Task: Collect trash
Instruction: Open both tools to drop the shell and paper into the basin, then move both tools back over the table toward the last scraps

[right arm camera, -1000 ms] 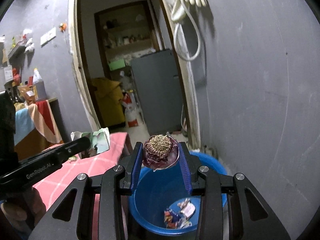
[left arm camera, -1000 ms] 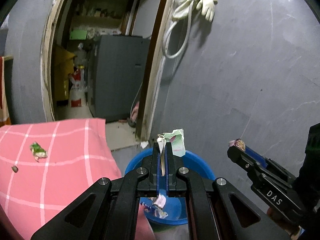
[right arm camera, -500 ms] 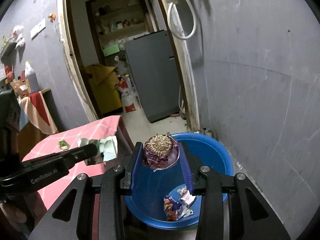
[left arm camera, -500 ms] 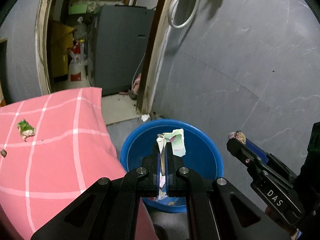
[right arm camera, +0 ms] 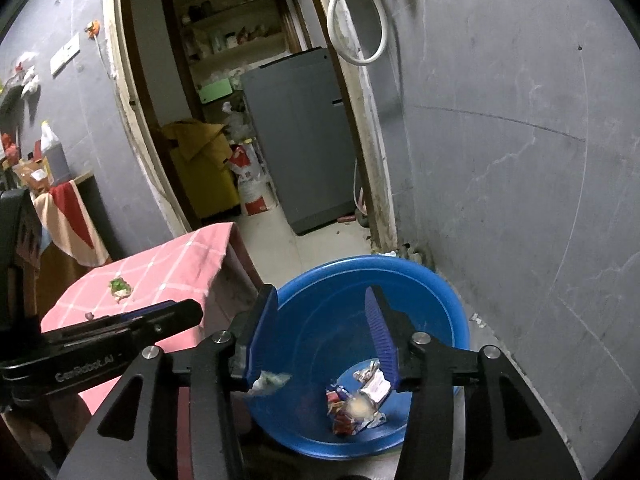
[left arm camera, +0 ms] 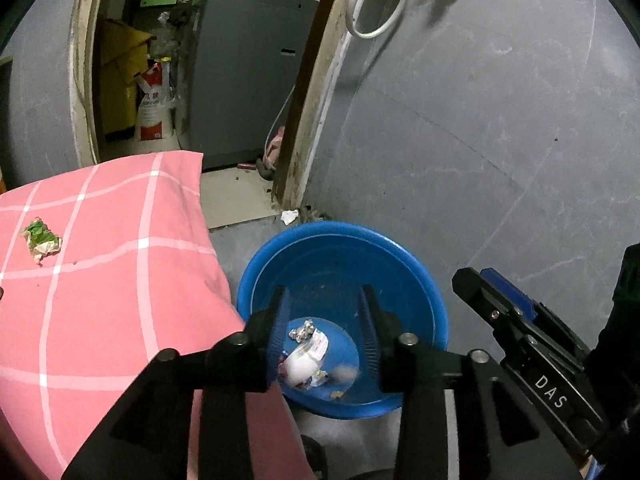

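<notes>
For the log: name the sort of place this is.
Probably a lived-in home, by a storeroom doorway: a grey fridge and shelves beyond it, a pink checked cloth and a blue basin of trash.

Grey appliance [right arm camera: 304, 136] through doorway at 12 o'clock. Yellow carton [right arm camera: 200, 164] at 11 o'clock, red-and-white sack [right arm camera: 250, 184] between the two. White hose loop [right arm camera: 356, 20] on grey wall [right arm camera: 520, 160], 1 o'clock. Striped cloth [right arm camera: 68, 216], 9 o'clock.

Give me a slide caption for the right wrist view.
Right gripper fingers opening, empty, over the blue basin of wrappers.
</notes>
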A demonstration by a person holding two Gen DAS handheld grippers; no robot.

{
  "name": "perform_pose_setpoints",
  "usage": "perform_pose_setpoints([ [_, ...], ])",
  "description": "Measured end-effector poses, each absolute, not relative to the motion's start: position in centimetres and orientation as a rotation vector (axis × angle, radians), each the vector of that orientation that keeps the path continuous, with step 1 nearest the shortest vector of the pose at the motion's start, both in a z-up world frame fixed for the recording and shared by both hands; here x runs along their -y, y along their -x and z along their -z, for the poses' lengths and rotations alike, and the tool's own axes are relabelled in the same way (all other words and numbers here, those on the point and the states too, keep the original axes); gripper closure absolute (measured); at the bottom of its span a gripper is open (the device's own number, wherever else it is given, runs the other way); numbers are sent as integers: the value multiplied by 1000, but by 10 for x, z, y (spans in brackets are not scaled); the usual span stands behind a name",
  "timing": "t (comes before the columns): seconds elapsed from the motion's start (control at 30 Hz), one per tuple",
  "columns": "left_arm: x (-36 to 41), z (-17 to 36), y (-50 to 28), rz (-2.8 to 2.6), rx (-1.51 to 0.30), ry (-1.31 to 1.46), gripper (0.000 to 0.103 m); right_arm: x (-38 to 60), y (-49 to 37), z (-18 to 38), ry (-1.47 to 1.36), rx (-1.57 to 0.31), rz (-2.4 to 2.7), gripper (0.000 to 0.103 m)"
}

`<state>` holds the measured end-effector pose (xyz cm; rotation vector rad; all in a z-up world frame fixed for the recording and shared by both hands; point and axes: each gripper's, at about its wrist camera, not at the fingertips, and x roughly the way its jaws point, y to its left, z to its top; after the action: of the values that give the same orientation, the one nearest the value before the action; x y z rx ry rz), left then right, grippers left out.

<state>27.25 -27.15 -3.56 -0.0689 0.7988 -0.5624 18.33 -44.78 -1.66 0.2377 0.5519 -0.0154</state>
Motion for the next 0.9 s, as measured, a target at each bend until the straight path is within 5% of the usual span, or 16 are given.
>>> perform_pose_setpoints([
  [0.17, 263, 25, -269, 565, -767, 113, 70, 446, -177, 10, -234, -526, 25, 55],
  [0.37, 242, -4, -253, 543, -640, 137, 48, 440, -162, -11, -208, -454, 44, 49],
  [0.63, 207, -36, -222, 498, -466, 124, 18, 426, -134, -43, -150, -321, 75, 13],
  [0.7, 199, -42, -216, 480, -434, 119, 4, 424, -128, -49, -144, -288, 75, 2],
  [0.9, 179, -54, -193, 426, -314, 105, 2, 414, -109, -66, -123, -193, 52, 0],
])
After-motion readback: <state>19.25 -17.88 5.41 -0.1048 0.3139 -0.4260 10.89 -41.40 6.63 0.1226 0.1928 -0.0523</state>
